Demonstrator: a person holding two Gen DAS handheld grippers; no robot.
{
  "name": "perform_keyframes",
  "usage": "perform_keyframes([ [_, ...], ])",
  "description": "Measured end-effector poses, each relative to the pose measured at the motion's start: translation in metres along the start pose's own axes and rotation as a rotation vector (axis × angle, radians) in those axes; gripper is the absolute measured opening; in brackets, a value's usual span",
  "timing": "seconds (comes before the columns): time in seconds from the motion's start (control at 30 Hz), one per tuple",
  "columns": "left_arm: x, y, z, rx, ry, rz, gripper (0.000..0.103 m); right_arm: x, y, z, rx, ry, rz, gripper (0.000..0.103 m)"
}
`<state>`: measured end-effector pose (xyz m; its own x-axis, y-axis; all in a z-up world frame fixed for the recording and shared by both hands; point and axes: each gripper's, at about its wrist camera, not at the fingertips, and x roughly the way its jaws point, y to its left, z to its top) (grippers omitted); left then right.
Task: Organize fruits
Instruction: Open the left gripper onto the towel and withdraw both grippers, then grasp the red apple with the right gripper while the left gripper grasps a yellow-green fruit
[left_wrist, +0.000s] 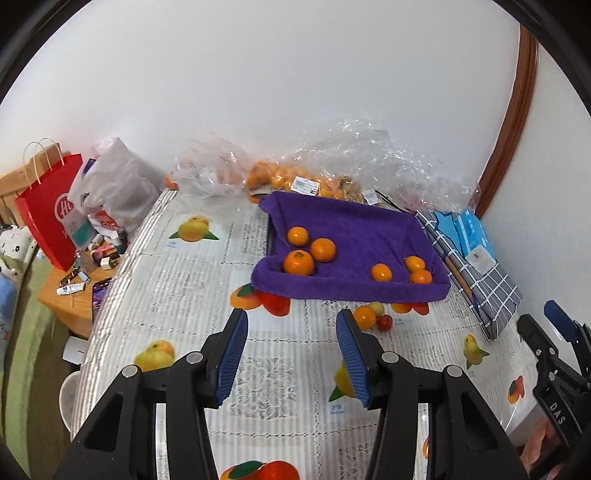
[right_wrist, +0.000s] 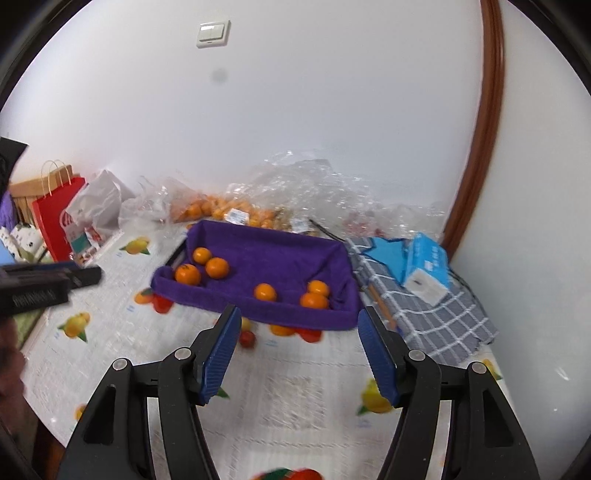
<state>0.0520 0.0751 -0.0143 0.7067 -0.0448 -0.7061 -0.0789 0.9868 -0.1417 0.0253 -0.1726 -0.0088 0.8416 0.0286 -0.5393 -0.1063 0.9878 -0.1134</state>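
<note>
A tray lined with a purple towel sits at the back of the table and holds several oranges: a cluster at its left and a group at its right. A clear plastic bag of oranges lies behind it by the wall. My left gripper is open and empty over the tablecloth, in front of the tray. My right gripper is open and empty, near the tray's front edge; it also shows in the left wrist view.
The tablecloth has printed fruit pictures. A blue-checked cloth with a tissue pack lies right of the tray. Crumpled clear plastic lines the wall. A red paper bag and clutter stand left, off the table.
</note>
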Motion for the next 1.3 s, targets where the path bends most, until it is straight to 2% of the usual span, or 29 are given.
perform_keyframes([
  [0.1,0.0,0.006,-0.001,-0.012,0.01,-0.026,0.047,-0.001,-0.01,-0.004,0.025,0.005,-0.011,0.065],
  [0.2,0.002,0.015,-0.005,-0.016,0.019,-0.081,0.047,0.007,-0.016,-0.007,0.079,0.044,0.021,0.065],
  [0.23,0.002,0.018,-0.006,-0.009,0.012,-0.091,0.044,0.011,-0.016,-0.007,0.094,0.061,0.034,0.065],
  [0.43,0.009,0.02,-0.013,0.069,0.017,-0.125,0.043,0.022,-0.002,-0.016,0.095,0.06,0.033,0.065],
  [0.63,0.01,0.009,-0.019,0.096,0.047,-0.17,0.045,0.037,0.01,-0.031,0.095,0.115,0.043,0.065],
  [0.73,0.017,0.007,-0.026,0.099,0.034,-0.152,0.051,0.043,0.016,-0.034,0.078,0.103,0.067,0.065],
  [0.83,0.032,0.012,-0.032,0.056,0.044,-0.126,0.051,0.059,0.022,-0.039,0.034,0.116,0.093,0.065],
  [0.9,0.046,0.016,-0.039,0.015,0.074,-0.104,0.051,0.073,0.023,-0.041,0.02,0.141,0.139,0.056],
  [1.0,0.058,0.023,-0.053,-0.032,0.081,-0.073,0.051,0.094,0.026,-0.044,0.011,0.172,0.21,0.051],
  [1.13,0.081,0.03,-0.071,-0.056,0.093,0.008,0.051,0.125,0.031,-0.046,0.01,0.19,0.277,0.051],
  [1.3,0.098,0.033,-0.078,-0.048,0.111,0.056,0.05,0.154,0.031,-0.051,0.008,0.208,0.301,0.051],
])
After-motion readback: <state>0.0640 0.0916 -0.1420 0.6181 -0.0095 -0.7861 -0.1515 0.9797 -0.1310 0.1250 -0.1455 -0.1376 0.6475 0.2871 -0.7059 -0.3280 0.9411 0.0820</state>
